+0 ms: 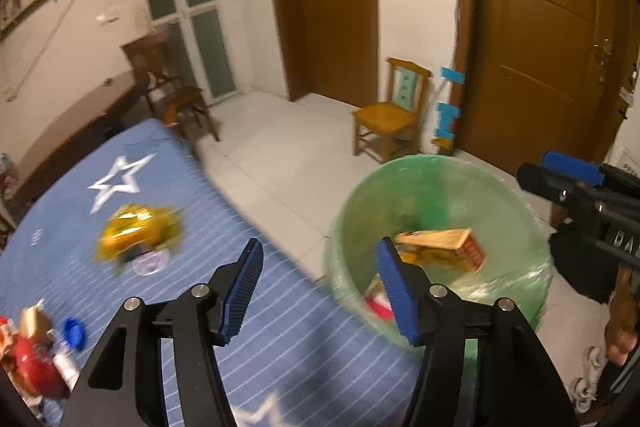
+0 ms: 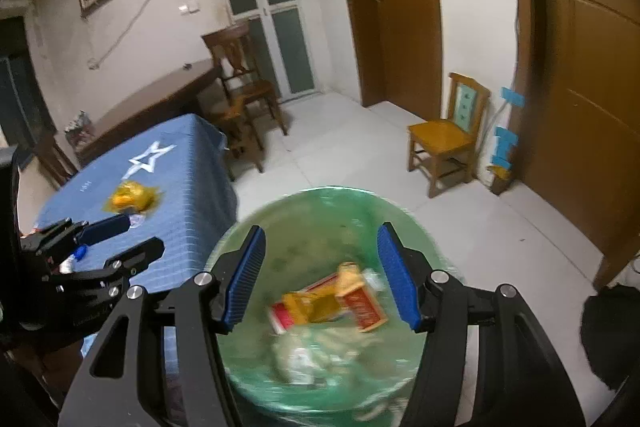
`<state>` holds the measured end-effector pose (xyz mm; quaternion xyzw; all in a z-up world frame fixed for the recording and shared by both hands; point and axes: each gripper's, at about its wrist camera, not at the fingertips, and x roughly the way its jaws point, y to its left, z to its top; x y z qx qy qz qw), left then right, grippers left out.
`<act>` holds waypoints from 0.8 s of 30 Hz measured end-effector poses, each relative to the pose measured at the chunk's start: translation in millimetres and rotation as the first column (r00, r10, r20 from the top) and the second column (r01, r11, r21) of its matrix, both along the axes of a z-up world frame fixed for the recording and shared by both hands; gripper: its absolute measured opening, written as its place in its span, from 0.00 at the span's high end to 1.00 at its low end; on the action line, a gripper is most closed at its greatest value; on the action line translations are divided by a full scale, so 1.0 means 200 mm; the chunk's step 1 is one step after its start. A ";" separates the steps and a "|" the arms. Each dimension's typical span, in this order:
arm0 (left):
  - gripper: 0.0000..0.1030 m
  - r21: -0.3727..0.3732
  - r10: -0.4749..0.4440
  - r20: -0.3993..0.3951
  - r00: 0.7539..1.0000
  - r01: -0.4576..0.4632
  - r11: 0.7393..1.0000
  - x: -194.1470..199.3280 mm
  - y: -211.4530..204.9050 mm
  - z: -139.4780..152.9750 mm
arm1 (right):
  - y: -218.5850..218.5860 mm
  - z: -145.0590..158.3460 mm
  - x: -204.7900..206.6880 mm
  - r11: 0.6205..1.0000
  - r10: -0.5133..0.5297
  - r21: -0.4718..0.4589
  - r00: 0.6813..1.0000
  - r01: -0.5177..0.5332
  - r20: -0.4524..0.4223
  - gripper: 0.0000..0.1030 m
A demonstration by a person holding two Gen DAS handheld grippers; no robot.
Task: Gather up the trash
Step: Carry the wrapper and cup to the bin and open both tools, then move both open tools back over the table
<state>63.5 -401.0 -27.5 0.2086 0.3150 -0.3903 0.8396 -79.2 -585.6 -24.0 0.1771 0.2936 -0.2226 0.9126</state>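
In the left wrist view my left gripper [image 1: 320,291] stands open and empty, half over the blue star-print tablecloth [image 1: 280,327] and half over the rim of the green-lined trash bin [image 1: 420,159]. An orange and red carton [image 1: 452,249] lies inside the bin. On the cloth are a crumpled yellow foil wrapper [image 1: 136,231], a blue cap [image 1: 74,333] and red packaging [image 1: 28,363]. My right gripper [image 2: 320,275] is open above the bin [image 2: 332,191], with the carton [image 2: 360,303] and other blurred trash below it and nothing between its pads. The left gripper [image 2: 144,233] shows beside the table.
A small yellow wooden chair [image 1: 388,115] stands by the brown doors [image 1: 552,27]. Dark wooden chairs [image 2: 244,95] and a brown desk [image 2: 160,99] are behind the table. White tiles [image 1: 288,155] lie between them. A hand [image 1: 620,327] holds the right gripper.
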 end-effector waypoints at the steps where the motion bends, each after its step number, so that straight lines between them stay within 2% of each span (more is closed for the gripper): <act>1: 0.39 -0.001 0.017 0.010 1.000 -0.017 1.000 0.00 0.05 0.01 | 0.03 0.00 0.02 1.000 0.014 0.003 1.000 -0.014 0.008 0.46; 5: 0.36 -0.021 0.098 0.029 0.995 -0.098 0.995 0.03 0.33 0.05 | 0.18 -0.01 0.12 0.995 0.097 0.019 0.995 -0.097 0.011 0.46; 8: 0.35 -0.038 0.177 0.014 0.984 -0.176 0.984 0.07 0.57 0.08 | 0.34 -0.03 0.24 0.983 0.181 0.022 0.983 -0.181 -0.005 0.46; 10: 0.35 -0.048 0.235 -0.004 0.972 -0.235 0.971 0.10 0.75 0.08 | 0.47 -0.01 0.33 0.962 0.272 0.018 0.962 -0.272 -0.009 0.46; 12: 0.35 -0.051 0.311 -0.023 0.950 -0.312 0.949 0.13 0.99 0.08 | 0.60 0.01 0.40 0.939 0.343 -0.009 0.939 -0.343 -0.009 0.46; 14: 0.35 -0.055 0.379 -0.051 0.924 -0.381 0.923 0.16 1.22 0.08 | 0.76 0.06 0.51 0.899 0.434 -0.057 0.901 -0.434 -0.012 0.46; 16: 0.35 -0.069 0.442 -0.081 0.894 -0.447 0.892 0.18 1.43 0.09 | 0.93 0.10 0.61 0.848 0.522 -0.100 0.853 -0.521 -0.015 0.46; 19: 0.34 -0.095 0.558 -0.099 0.824 -0.566 0.819 0.20 1.80 0.11 | 1.19 0.14 0.76 0.759 0.636 -0.162 0.772 -0.631 -0.024 0.46; 23: 0.33 -0.090 0.703 -0.066 0.708 -0.706 0.702 0.19 2.23 0.11 | 1.55 0.16 0.92 0.624 0.756 -0.230 0.651 -0.747 -0.064 0.46; 24: 0.33 -0.084 0.728 -0.069 0.682 -0.731 0.677 0.19 2.33 0.10 | 1.66 0.17 0.98 0.575 0.788 -0.257 0.611 -0.776 -0.082 0.46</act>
